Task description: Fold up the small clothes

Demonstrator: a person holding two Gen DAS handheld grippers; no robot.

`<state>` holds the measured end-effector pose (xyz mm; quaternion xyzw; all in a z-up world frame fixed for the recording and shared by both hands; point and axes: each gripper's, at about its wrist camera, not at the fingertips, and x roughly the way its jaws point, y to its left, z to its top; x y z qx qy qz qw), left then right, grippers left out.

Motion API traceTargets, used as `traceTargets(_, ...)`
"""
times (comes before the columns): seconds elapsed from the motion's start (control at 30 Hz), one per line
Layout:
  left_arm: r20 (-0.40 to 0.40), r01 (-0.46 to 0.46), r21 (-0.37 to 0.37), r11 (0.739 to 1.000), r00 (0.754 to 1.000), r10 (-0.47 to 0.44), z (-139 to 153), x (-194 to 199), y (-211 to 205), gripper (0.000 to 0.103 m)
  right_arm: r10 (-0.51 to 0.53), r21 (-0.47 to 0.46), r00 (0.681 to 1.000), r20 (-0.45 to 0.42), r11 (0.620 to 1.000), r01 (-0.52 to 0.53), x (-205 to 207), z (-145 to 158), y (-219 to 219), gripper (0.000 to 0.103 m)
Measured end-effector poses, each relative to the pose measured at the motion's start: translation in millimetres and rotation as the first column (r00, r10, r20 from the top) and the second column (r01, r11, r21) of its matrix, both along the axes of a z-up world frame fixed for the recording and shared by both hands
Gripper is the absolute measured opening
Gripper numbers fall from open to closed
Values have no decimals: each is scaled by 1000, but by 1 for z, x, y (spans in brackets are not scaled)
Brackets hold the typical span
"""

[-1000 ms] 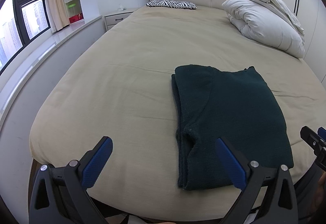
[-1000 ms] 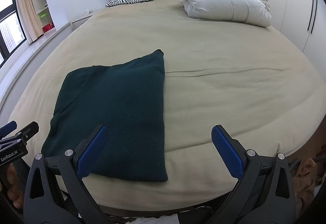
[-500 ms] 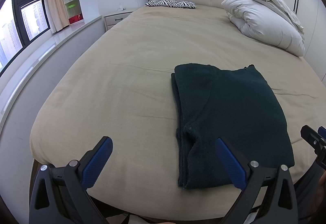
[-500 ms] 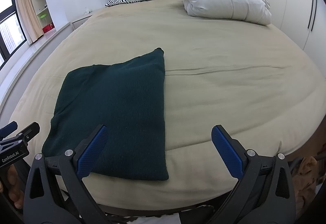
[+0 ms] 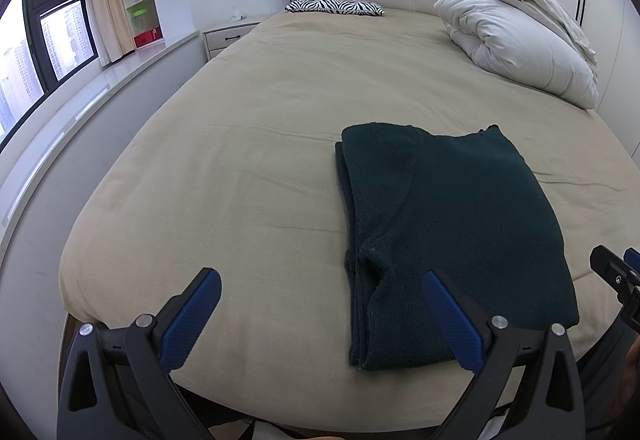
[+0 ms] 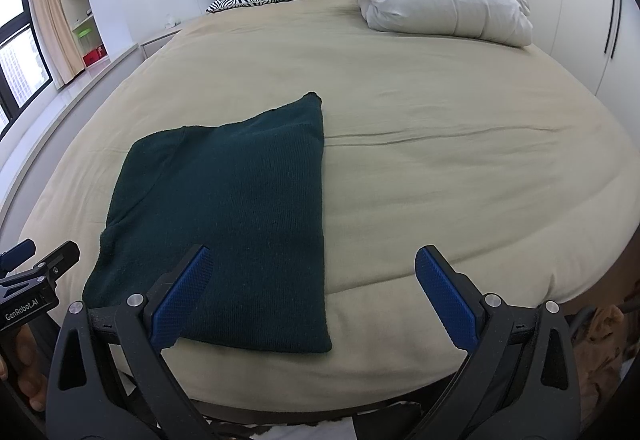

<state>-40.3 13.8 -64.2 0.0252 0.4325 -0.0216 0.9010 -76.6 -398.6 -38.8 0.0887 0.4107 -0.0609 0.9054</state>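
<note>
Dark green knit garment (image 5: 452, 236) lies folded into a flat rectangle near the foot edge of the beige bed (image 5: 240, 168); left gripper (image 5: 320, 314) and right gripper (image 6: 312, 294) hover spread wide, empty, short of it. For another fold, I judge: pinch both near corners through all layers, lift evenly. Knit thick, nubbly, stacked edges on left side; sheet faintly creased.

I count one folded green garment (image 5: 456, 240), one zebra pillow (image 5: 335, 6), one duvet (image 5: 516, 48) (bundled), my two grippers (image 5: 320, 314) (image 6: 316, 296).
</note>
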Motion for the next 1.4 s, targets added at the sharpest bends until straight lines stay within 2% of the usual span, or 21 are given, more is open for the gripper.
traceTargets(1.4,-2,11,1,1000,1000,-11,-1,0,3,103,-3,4,1000,-2,1000,3,-1,-2,2,103)
